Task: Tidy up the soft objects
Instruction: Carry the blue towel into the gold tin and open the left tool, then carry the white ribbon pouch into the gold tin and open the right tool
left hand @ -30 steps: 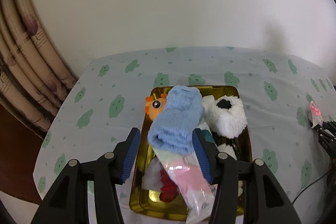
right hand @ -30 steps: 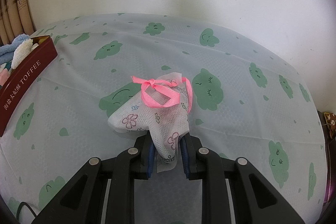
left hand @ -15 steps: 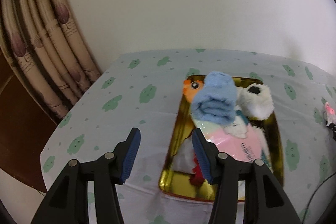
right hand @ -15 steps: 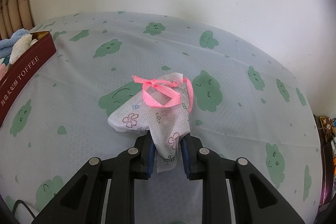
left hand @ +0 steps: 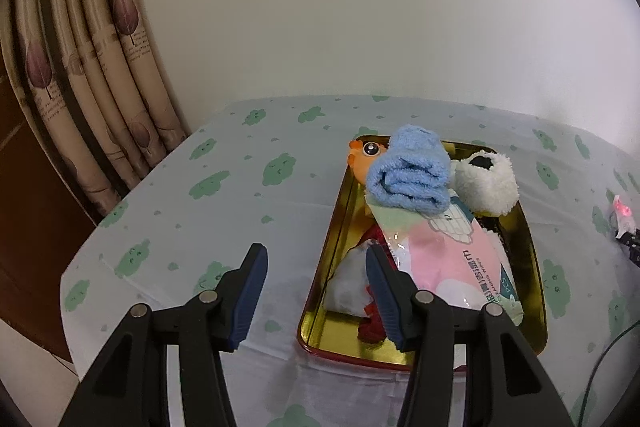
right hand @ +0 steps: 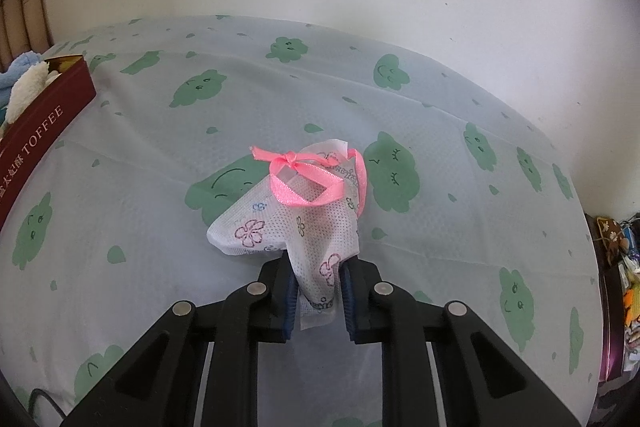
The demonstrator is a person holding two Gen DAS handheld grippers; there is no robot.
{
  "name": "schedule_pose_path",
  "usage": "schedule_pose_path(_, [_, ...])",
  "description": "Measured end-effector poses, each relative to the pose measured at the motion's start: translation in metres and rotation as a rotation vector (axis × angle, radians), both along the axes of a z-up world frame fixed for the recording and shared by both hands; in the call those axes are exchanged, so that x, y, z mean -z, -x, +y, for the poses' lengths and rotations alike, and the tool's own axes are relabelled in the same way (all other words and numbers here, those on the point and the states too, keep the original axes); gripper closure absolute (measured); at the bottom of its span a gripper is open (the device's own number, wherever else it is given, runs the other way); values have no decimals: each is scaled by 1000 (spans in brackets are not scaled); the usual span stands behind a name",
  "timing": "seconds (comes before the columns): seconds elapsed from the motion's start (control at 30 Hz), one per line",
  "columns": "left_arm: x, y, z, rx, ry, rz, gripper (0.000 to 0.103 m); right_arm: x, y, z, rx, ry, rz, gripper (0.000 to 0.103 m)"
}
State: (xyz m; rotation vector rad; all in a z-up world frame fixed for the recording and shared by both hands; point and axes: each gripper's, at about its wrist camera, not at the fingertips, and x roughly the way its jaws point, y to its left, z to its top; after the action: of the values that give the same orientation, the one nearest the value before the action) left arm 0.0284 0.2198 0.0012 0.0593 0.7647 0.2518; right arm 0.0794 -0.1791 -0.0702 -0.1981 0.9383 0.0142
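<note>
My right gripper [right hand: 318, 291] has its jaws closed on the near corner of the white flowered pouch [right hand: 288, 223], the fabric pinched between the blue pads; the last bit of that corner is tucked down between the fingers, so I can't see how deep the hold goes. The pouch lies in the middle of the cloud-print tablecloth [right hand: 460, 187], its pink ribbon [right hand: 312, 175] bowed toward 12 o'clock. At 9 o'clock the maroon side of the tin [right hand: 44, 123] is cut off by the frame edge.

My left gripper [left hand: 316, 269] stands about half open with nothing between the pads, hovering at the tin's [left hand: 532, 267] left near corner, and its right finger covers part of the contents. Inside the gold tin, a rolled blue towel [left hand: 408, 175] sits at 12 o'clock over an orange toy [left hand: 362, 159], mostly hidden. A white fluffy toy [left hand: 488, 183] lies at 1 o'clock, a pink wipes packet [left hand: 452, 263] across the middle. Beneath it, something red and something white show only in part; I can't tell what they are. A curtain [left hand: 100, 87] hangs at 9 o'clock.
</note>
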Motion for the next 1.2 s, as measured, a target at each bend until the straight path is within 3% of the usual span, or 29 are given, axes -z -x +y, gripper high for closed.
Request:
schedule_pose_path(0.13, [2, 1, 4, -14, -14, -7, 51, -1, 0, -2, 25, -22, 8, 86])
schedule_pose_path(0.3, [7, 1, 17, -57, 23, -6, 51, -4, 1, -1, 53, -70, 12, 87])
schedule_pose_path(0.57, [8, 4, 23, -86, 24, -12, 51, -21, 10, 20, 24, -102, -13, 87])
schedule_pose_path(0.73, [9, 4, 20, -75, 11, -9, 50, -30, 14, 42, -19, -105, -19, 87])
schedule_pose_path(1.03, [12, 2, 30, -101, 77, 20, 50, -55, 17, 101, -143, -149, -42, 87])
schedule_pose_path(1.2, [13, 2, 32, -113, 76, 24, 50, -69, 17, 140, -225, -169, -55, 86])
